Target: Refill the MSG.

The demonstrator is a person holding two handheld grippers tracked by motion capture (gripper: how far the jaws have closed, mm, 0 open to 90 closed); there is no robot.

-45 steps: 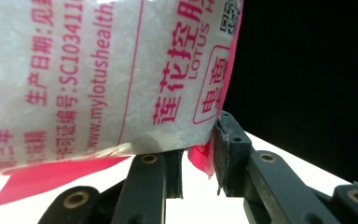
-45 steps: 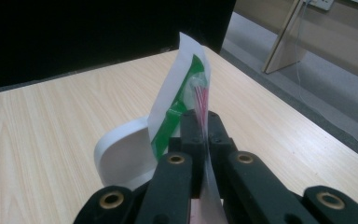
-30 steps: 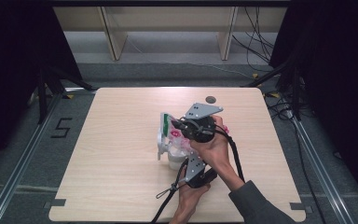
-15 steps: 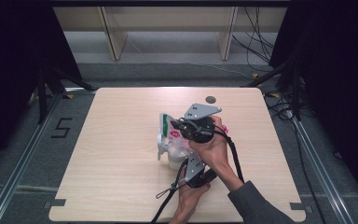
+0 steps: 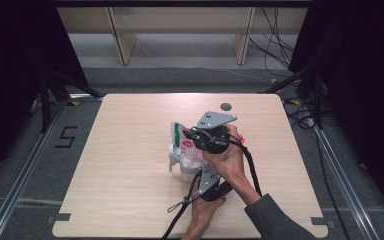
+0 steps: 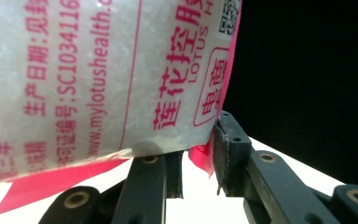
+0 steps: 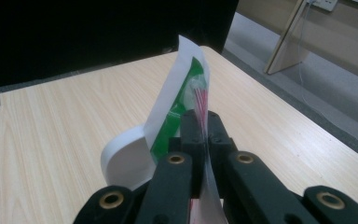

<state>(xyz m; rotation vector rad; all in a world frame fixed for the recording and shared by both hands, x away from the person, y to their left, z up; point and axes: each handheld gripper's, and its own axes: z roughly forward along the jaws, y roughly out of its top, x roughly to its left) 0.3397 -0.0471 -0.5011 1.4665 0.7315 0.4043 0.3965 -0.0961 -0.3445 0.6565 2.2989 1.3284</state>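
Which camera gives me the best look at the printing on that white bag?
The left gripper view: the bag is close up, with pink lettering readable above the left tool. The right gripper view shows its top edge pinched in the right tool. The high view shows it small and partly hidden.

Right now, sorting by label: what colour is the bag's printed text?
Pink-red on the bag, clearest in the left gripper view.

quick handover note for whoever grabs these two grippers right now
Right gripper: shut on the top edge of the bag, a white pouch with pink print and a green patch.
Left gripper: jaws pinching the bag's lower pink corner.
Bag is held up over the middle of the table, both hands close together.
Done: both grips set.
Left: probably tearing it open; no tear visible.
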